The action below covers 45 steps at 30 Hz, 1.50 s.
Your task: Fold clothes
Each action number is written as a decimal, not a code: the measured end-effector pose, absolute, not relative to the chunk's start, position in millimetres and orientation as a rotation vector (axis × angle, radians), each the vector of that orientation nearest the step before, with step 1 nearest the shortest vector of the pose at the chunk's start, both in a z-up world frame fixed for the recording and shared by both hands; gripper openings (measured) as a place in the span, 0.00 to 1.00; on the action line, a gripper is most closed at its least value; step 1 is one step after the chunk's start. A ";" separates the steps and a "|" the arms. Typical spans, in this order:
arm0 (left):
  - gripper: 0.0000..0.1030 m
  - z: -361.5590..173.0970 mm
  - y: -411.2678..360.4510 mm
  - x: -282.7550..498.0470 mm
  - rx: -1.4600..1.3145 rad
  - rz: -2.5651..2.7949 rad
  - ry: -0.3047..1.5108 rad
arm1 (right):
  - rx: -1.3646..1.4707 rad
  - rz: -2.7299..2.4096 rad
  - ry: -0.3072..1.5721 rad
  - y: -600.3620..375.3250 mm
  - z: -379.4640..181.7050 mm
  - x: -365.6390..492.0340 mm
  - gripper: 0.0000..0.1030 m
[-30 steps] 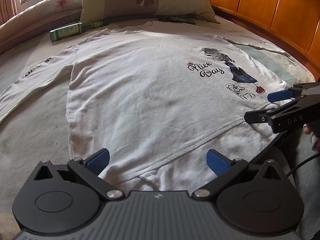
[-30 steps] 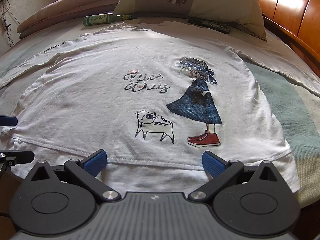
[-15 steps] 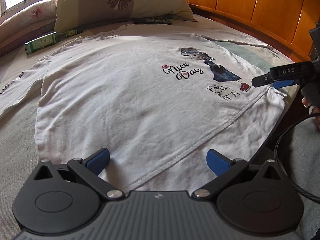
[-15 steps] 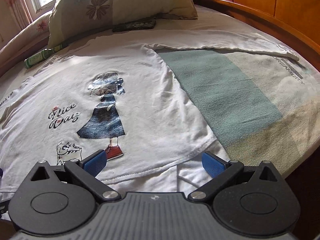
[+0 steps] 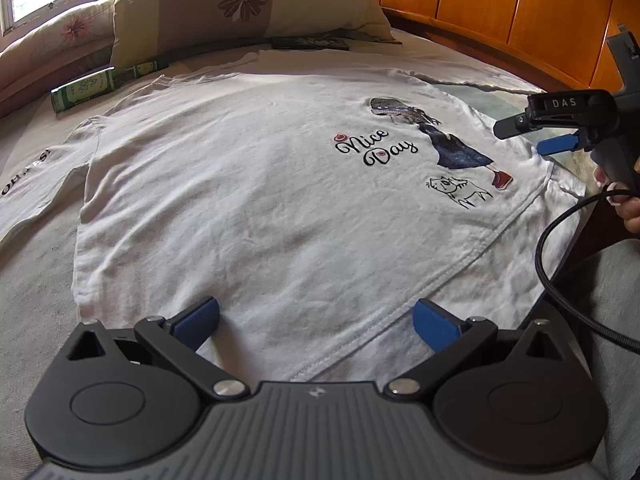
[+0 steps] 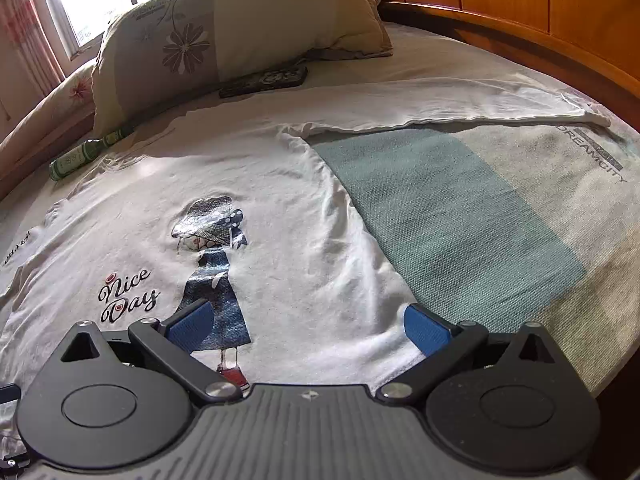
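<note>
Both jaws apart: left gripper (image 5: 316, 320), right gripper (image 6: 308, 326) over white printed long-sleeved shirt (image 5: 260, 200); risk: pinching one hem layer only, skewing fold.

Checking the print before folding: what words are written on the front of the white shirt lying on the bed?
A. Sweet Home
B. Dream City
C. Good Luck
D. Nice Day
D: the white long-sleeved shirt carries the script "Nice Day" beside the printed girl in a blue dress and a small cat.
</note>
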<state>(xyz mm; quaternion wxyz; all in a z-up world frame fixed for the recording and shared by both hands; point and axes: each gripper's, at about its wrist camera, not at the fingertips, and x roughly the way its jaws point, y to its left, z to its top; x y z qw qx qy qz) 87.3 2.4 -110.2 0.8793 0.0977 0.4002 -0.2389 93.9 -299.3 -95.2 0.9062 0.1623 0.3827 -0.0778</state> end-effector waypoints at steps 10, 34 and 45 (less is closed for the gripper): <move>0.99 -112.7 7.4 90.4 0.205 -0.501 0.827 | 0.329 -0.135 0.835 -303.7 -102.0 93.2 1.00; 0.99 -98.1 37.3 73.5 0.205 -0.467 0.796 | 0.099 -0.147 0.908 -250.3 -109.7 79.0 1.00; 0.99 -111.6 25.5 125.0 0.093 -0.518 0.791 | 0.112 -0.172 0.891 -247.8 -110.7 77.2 1.00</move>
